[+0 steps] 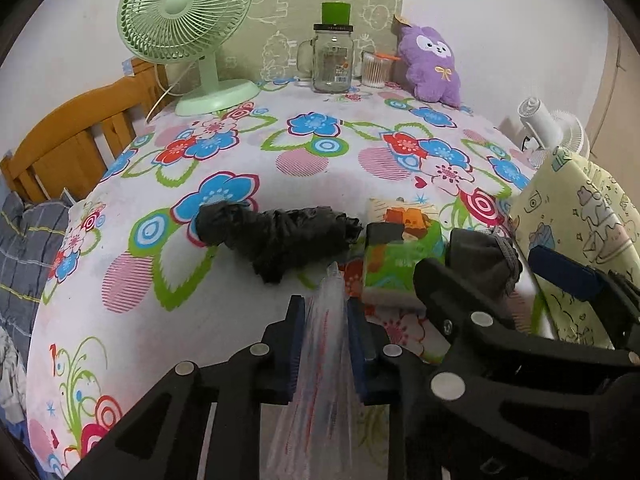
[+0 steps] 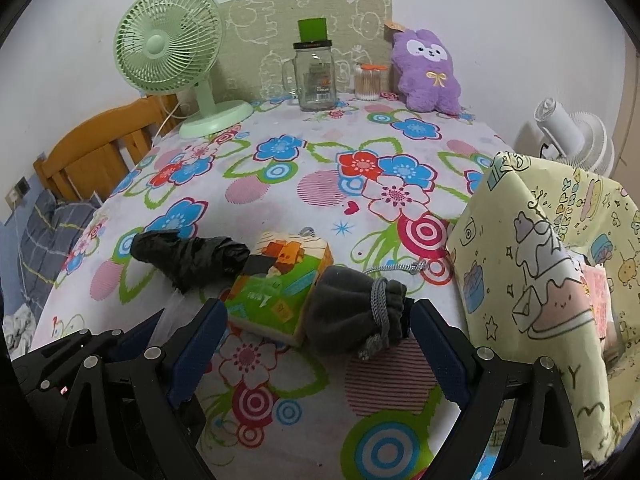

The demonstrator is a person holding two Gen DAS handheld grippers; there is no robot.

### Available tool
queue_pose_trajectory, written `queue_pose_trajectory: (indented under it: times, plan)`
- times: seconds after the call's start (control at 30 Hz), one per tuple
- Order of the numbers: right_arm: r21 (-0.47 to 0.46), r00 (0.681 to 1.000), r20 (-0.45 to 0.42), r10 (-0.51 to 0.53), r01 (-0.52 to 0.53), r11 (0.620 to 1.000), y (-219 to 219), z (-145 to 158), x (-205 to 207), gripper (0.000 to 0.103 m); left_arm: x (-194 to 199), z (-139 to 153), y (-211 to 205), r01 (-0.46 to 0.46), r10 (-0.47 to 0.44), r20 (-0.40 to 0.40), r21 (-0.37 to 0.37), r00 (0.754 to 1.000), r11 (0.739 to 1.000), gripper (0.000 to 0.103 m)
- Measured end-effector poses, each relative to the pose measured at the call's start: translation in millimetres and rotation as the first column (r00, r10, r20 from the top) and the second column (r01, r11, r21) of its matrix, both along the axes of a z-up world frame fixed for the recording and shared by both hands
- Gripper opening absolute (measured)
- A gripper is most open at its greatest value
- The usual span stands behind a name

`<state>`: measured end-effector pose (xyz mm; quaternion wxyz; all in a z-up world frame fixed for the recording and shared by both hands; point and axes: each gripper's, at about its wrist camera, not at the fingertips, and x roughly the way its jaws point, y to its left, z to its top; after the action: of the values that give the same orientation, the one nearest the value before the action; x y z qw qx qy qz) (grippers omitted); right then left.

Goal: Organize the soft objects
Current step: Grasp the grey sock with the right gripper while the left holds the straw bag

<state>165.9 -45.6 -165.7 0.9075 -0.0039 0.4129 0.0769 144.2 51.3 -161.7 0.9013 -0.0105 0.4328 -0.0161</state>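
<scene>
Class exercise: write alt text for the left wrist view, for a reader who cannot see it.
The left gripper is shut on a clear plastic bag above a floral tablecloth. Just beyond lie a black bag and a green packet; a green fan, jar and purple plush stand at the far wall.

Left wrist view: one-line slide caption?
Left tongs shut on clear bag, black bag ahead on table.

Bunched clear plastic bag, upright.

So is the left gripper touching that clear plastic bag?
Touching: in the left wrist view, the left gripper has its jaws shut on the bunched bag.
</scene>
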Motion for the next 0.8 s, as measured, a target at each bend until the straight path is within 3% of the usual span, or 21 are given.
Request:
queue_pose_trajectory:
  times: [0.13, 0.37, 0.57, 0.8]
  plan:
    - [0.004, 1.000, -0.024, -0.005, 0.005, 1.000, -1.7, -4.7, 6.4, 0.092, 6.0, -5.2, -4.3, 0.003, -0.003, -0.020, -0.003, 1.000, 1.000, 0.019]
    - [-0.012, 0.998, -0.041, -0.038, 0.038, 0.999, -10.2, -12.7, 15.7, 0.070, 10.2, -8.9, -6.5, 0.000, 0.000, -0.032, 0.003, 0.999, 1.000, 0.020]
    - [-0.026, 0.997, -0.051, -0.060, 0.058, 0.998, -12.3, -17.0, 15.7, 0.061, 10.0, -9.1, -11.4, 0.001, 0.000, -0.027, 0.037, 1.000, 0.999, 0.020]
    - [0.007, 0.997, -0.062, -0.046, 0.046, 0.999, -16.2, -14.5, 10.2, 0.054, 6.7, -6.7, -15.3, 0.013, -0.013, -0.029, 0.025, 1.000, 1.000, 0.019]
